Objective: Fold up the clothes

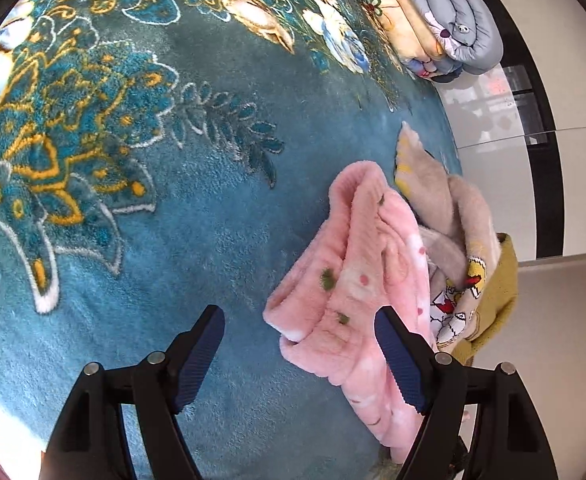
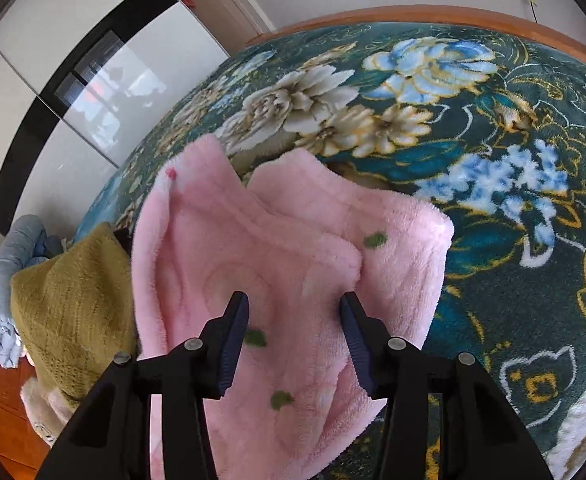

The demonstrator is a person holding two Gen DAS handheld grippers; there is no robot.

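The left fingers [image 1: 299,360] stand wide with nothing held: one pad over bare blanket, the other against the edge of the pink garment. The right fingers [image 2: 295,344] are at a narrower gap, astride a raised fold of the same garment, and the pads do not seem to press it yet, though whether they touch the pile I cannot tell.

The bed is covered by a teal floral blanket [image 1: 221,220], which fills most of both views. At its far corner in the left view sits a stack of folded quilts [image 1: 445,20]. Nearer, the pink garment [image 2: 293,248], fleece with green spots, lies bunched and partly doubled on the blanket at the bed's edge. Beside it is a heap of other clothes: a beige fleece piece [image 1: 441,196] with a cartoon print and a mustard knit [image 2: 69,300], both touching or overlapping the pink one. A light blue cloth [image 2: 1,332] lies beyond the knit.

Judging from this, the pink garment is not yet spread flat, so folding has hardly begun. The risks: thick fleece may let the right fingers pinch two layers at once and drag a crooked fold; pulling could haul the beige piece along, since they overlap; and the garment is close enough to the bed's edge to slide off.
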